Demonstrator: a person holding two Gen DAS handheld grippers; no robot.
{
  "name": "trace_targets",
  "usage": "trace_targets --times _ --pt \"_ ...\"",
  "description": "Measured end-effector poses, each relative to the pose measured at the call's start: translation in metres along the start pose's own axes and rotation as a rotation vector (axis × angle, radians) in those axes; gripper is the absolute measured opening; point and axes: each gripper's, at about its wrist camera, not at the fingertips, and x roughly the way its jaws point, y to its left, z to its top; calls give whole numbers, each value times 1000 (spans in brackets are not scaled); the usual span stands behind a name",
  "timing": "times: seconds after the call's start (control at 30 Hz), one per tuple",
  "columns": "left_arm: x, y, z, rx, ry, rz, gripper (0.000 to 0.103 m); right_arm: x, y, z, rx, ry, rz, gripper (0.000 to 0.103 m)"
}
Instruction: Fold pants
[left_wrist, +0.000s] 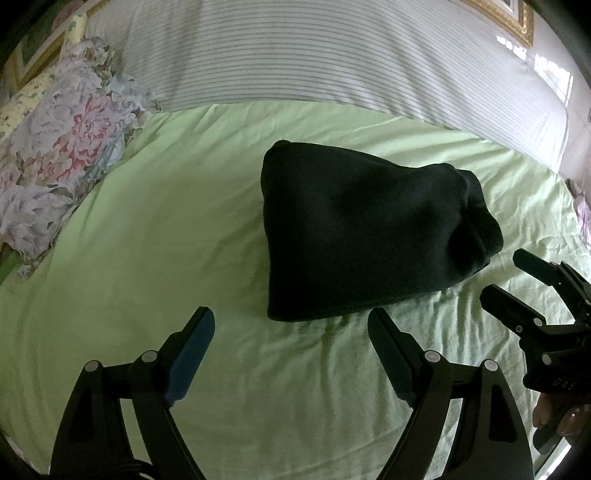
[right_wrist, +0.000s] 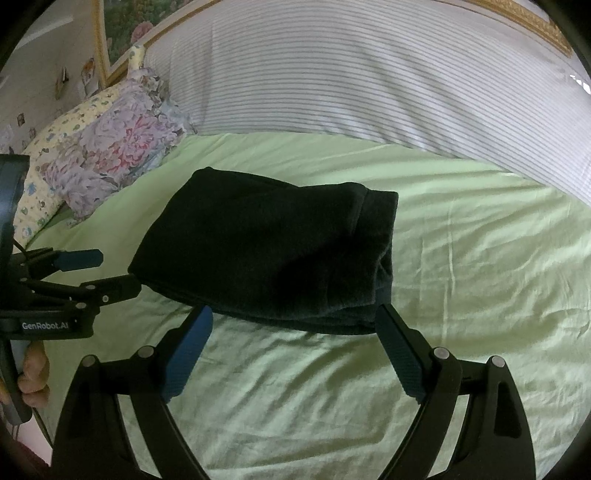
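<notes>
Green bedsheet (left_wrist: 147, 240): folded pants (left_wrist: 362, 236) ahead of both tools, left tool (left_wrist: 291, 332) and right tool (right_wrist: 295, 325) spread wide, empty.

Soft, matt black fleece-like cloth on the folded pants (left_wrist: 365, 236), faintly napped. Beneath the pants, smooth light-green cotton-like sheet (left_wrist: 166, 229), finely creased. Behind the pants, ribbed white-and-grey striped fabric on the bolster (left_wrist: 332, 51). Left of the pants, floral printed cloth on the pillow (left_wrist: 62, 147), slightly sheeny. Matt black plastic on the left gripper (left_wrist: 291, 354) and right gripper (right_wrist: 293, 349), with textured blue rubbery pads (right_wrist: 188, 354) and dull silver metal pins.
</notes>
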Motion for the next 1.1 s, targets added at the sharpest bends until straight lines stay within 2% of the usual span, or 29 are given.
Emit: trace_targets --times 1.1 --pt "-9 -3 6 -1 -19 2 86 -6 1 10 2 -42 1 90"
